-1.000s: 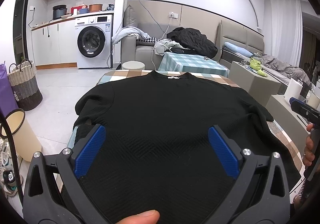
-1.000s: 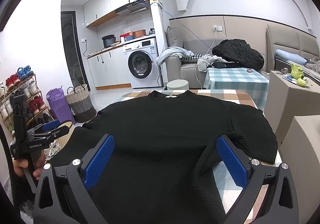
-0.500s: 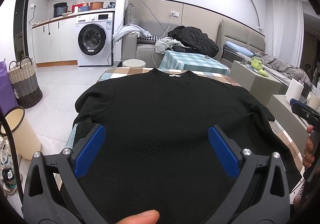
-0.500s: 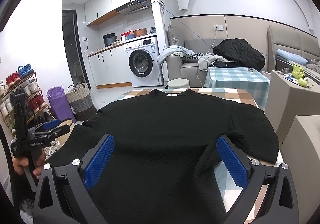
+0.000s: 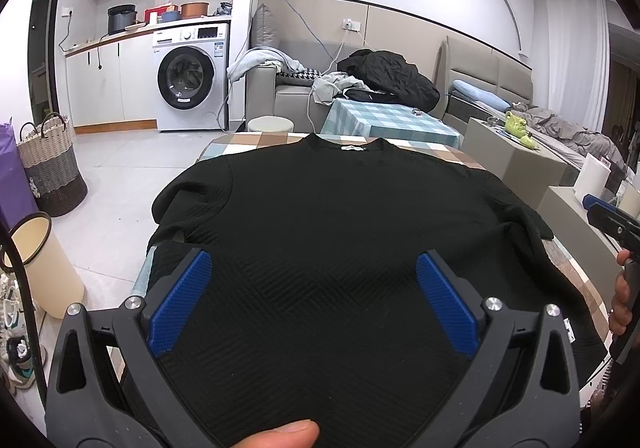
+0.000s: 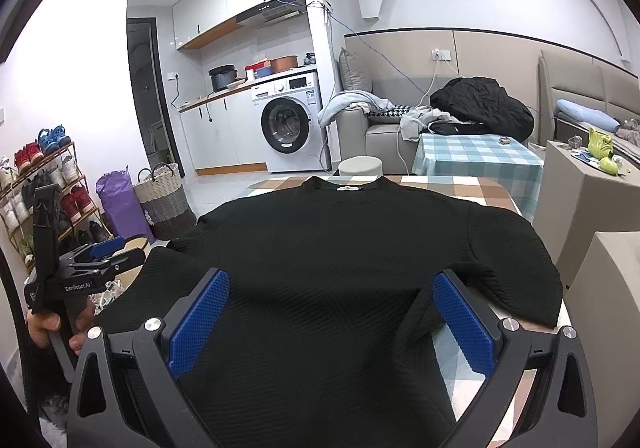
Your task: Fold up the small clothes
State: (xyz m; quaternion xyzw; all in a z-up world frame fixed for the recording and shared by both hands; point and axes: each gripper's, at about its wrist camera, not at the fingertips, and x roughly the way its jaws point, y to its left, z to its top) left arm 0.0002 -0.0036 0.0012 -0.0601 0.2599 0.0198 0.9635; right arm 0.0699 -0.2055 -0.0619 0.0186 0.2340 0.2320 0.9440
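Observation:
A black textured sweater [image 5: 332, 232] lies spread flat on a checked table [image 5: 256, 138], collar at the far end with a white label. My left gripper [image 5: 314, 268] hovers open over the sweater's near left part, nothing between its blue pads [image 5: 180, 304]. My right gripper [image 6: 330, 290] hangs open over the sweater [image 6: 340, 248] toward its near right side. The right sleeve [image 6: 516, 280] is bent and creased by the table edge. Each gripper shows at the edge of the other's view, held by a hand [image 6: 44, 328].
The table [image 6: 452, 188] stands among a beige bin [image 5: 44, 268] and woven basket [image 5: 52, 168] on the left floor, a round stool [image 6: 360, 167] and a checked side table [image 6: 476, 152] beyond, and grey cabinets [image 6: 580, 208] on the right. A shoe rack [image 6: 36, 184] lines the left wall.
Both grippers have tilted or drifted slightly, so the sweater sits a little lower in view. The sweater itself lies as before and both grippers stay open.

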